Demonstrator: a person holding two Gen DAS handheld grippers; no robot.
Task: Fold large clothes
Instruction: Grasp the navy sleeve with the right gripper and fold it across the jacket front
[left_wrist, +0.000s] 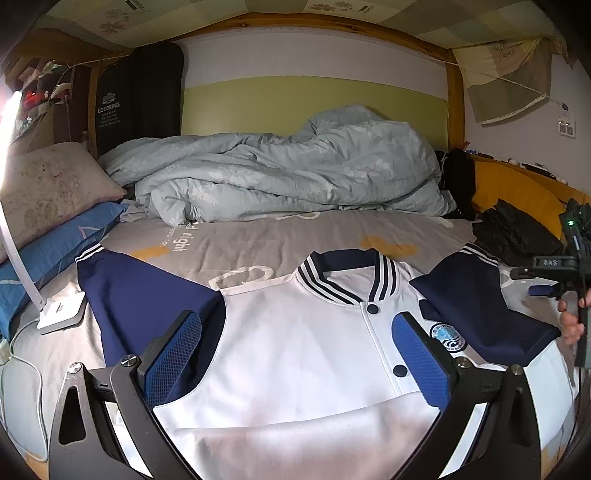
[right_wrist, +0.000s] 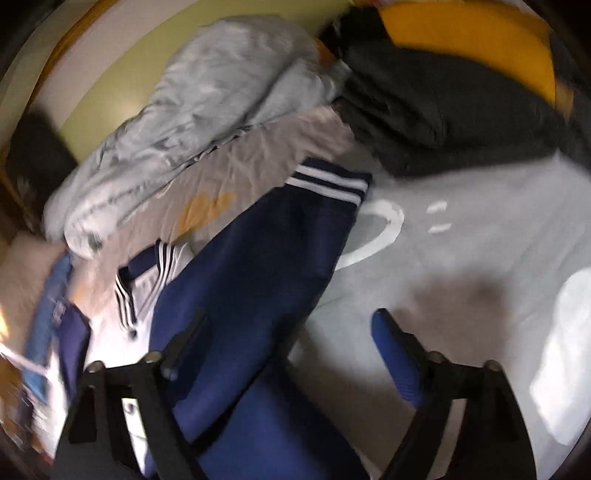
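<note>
1. Left gripper (left_wrist: 295, 354) hangs nearest the lens, jaws apart and empty, over the white chest of the jacket (left_wrist: 295, 369), likely lining up a fold.
2. Jacket lies front-up, spread flat on the bed sheet (left_wrist: 258, 240); both navy sleeves are angled outward.
3. Right gripper (right_wrist: 291, 332) is spread wide, gripping nothing, above the right sleeve (right_wrist: 266, 258).

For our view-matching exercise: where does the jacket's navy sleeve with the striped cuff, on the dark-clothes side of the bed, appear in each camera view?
Left wrist view: the navy sleeve lies at right, cuff pointing up toward the dark folded clothes.
Right wrist view: the same sleeve runs diagonally through the centre, cuff uppermost.
Shared landmark: the crumpled grey duvet.
</note>
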